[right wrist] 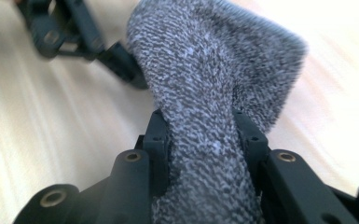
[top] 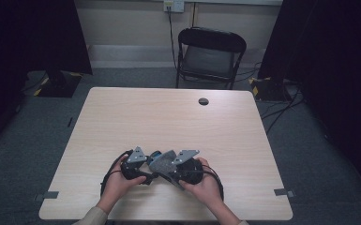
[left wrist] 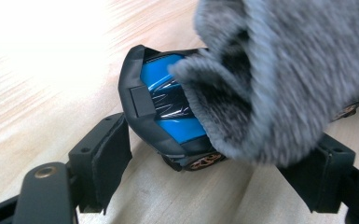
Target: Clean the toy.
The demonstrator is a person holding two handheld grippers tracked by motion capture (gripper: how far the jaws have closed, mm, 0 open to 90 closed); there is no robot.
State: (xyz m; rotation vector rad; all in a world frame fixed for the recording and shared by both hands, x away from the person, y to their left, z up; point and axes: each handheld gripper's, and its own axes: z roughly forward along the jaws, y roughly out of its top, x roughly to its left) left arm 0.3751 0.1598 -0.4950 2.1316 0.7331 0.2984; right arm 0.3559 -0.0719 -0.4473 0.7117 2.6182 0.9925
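Wiping step: right gripper [right wrist: 200,135] fingers clamped on grey cloth [right wrist: 214,84] draped over blue toy car [left wrist: 168,107] on the counter [top: 169,117], left gripper [left wrist: 214,163] fingers apart either side of the car, not pressing; next, probably steady car, drag cloth across.

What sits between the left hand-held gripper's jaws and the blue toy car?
Nothing on one side. On the other, the grey cloth, pinched by the right hand-held gripper, drapes over the blue toy car and hides that jaw's pad.
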